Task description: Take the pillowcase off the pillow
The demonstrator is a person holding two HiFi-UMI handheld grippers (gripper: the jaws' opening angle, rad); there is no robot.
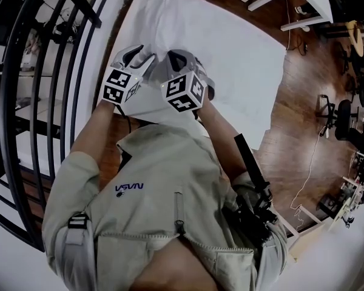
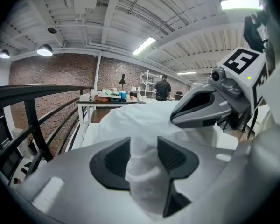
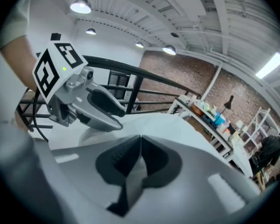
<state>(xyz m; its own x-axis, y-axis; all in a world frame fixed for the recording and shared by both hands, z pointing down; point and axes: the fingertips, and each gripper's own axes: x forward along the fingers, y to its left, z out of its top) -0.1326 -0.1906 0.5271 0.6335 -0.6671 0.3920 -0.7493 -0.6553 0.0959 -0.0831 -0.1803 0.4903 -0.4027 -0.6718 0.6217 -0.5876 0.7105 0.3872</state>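
Left gripper view showed the left tongs (image 2: 143, 146) clamped on a bunch of the white pillowcase (image 2: 130, 120), which lay on the bed (image 1: 242, 65); the right tongs (image 3: 141, 146) pinched a thin fold; both should probably pull evenly, without slipping.

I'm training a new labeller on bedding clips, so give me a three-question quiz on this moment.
1. What sits between the left gripper's jaws? A) white pillowcase fabric B) a black bar C) nothing
2. True or false: the right gripper's jaws stand wide apart.
3. In the head view, the black railing stands at the picture's ____ side.
Key: 1 A; 2 false; 3 left.
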